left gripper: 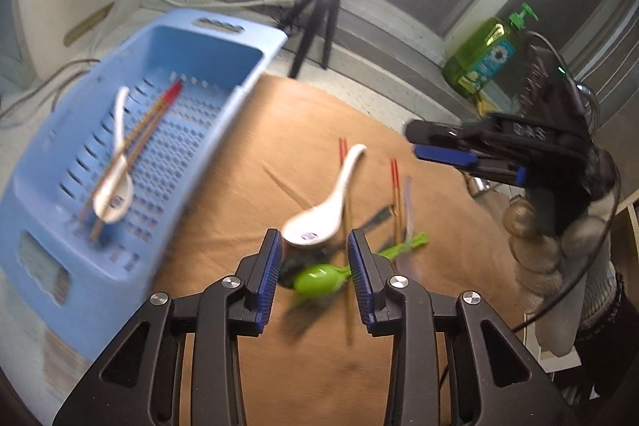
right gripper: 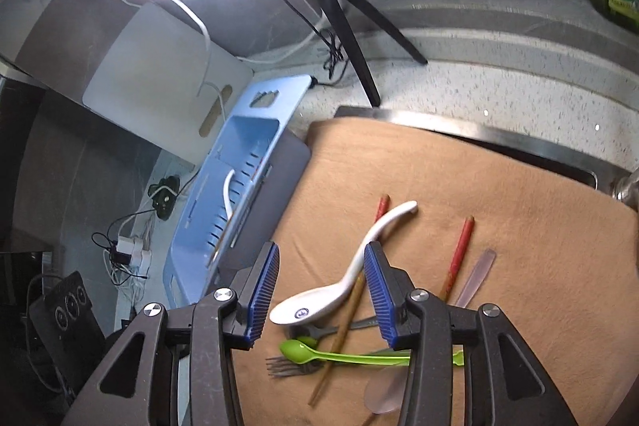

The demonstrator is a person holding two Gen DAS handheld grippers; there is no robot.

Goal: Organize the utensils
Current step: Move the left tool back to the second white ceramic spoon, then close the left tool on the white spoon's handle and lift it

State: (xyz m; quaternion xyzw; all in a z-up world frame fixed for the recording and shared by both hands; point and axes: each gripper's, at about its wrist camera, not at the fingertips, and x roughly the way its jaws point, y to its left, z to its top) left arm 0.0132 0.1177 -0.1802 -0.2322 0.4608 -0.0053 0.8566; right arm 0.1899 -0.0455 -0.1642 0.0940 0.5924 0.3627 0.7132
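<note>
Left gripper (left gripper: 312, 266) and right gripper (right gripper: 319, 290): fingers apart, empty, above the utensil pile. White spoon (right gripper: 319, 300) overlaps a chopstick (right gripper: 339, 338) at 6 o'clock. Risk: pinching both together, scattering the rest. Blue basket (left gripper: 131, 130) at 9 o'clock.

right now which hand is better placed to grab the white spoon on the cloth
Left, probably. The left gripper is open, and the white spoon has its bowl lying just ahead, in the gap. The right gripper is open too, but its right finger crosses the handle, with the bowl off-centre.
</note>
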